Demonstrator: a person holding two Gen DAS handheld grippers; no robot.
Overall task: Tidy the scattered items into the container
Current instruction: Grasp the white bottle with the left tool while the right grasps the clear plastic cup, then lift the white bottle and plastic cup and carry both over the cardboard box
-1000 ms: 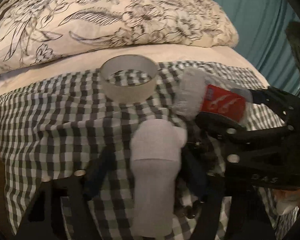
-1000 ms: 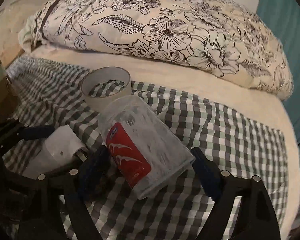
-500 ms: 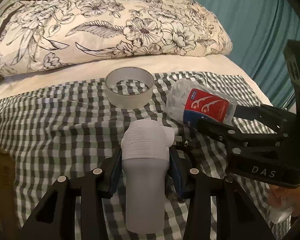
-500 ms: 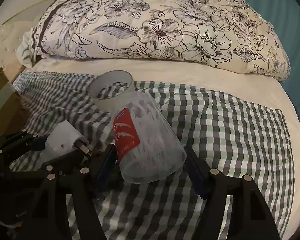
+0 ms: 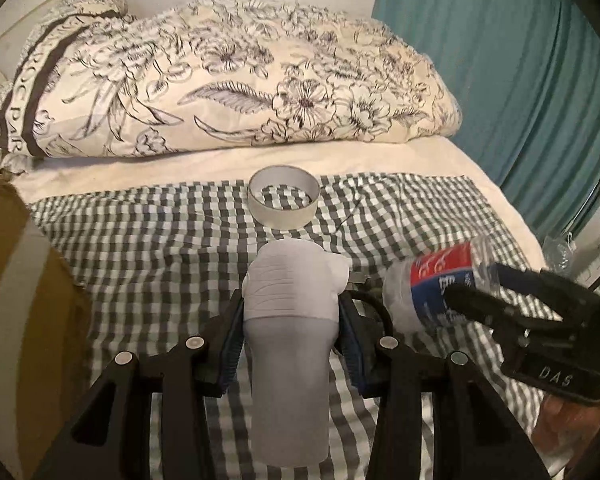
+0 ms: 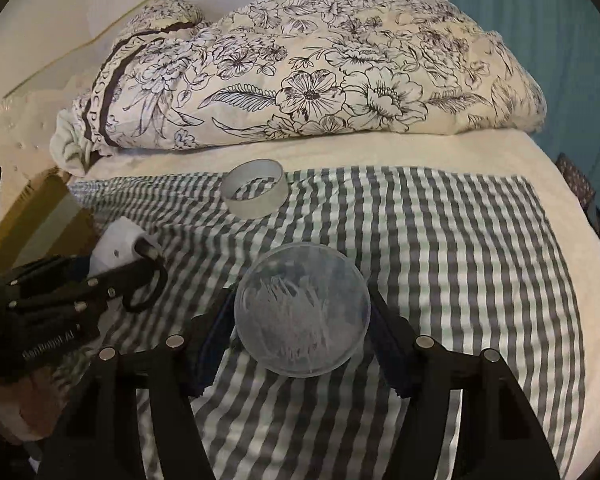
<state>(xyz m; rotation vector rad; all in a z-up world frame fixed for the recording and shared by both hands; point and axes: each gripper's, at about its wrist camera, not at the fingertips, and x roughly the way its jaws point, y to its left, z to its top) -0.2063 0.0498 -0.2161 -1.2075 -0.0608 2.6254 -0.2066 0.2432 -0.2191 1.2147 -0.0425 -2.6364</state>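
Left gripper [image 5: 292, 344] clamped on white plug adapter [image 5: 290, 312], lower centre. Right gripper [image 6: 302, 340], jaws just closing, gripping clear floss-pick tub [image 6: 302, 308]. Tape roll [image 5: 283, 196] mid-frame on checked cloth [image 5: 148, 248]. Cardboard box [image 5: 16, 300] far left. Risk: smooth round tub slipping mid-carry.

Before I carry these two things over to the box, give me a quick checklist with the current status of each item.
1. Left gripper clamped on white plug adapter: ok, both pads press its sides.
2. Right gripper clamped on clear plastic jar: ok, its jaws have just been closing on it.
3. Both items lifted off the checked cloth: ok.
4. Cardboard box opening free to receive them: cannot tell, only an edge shows.
5. Tape roll collected: not ok, it lies on the cloth.
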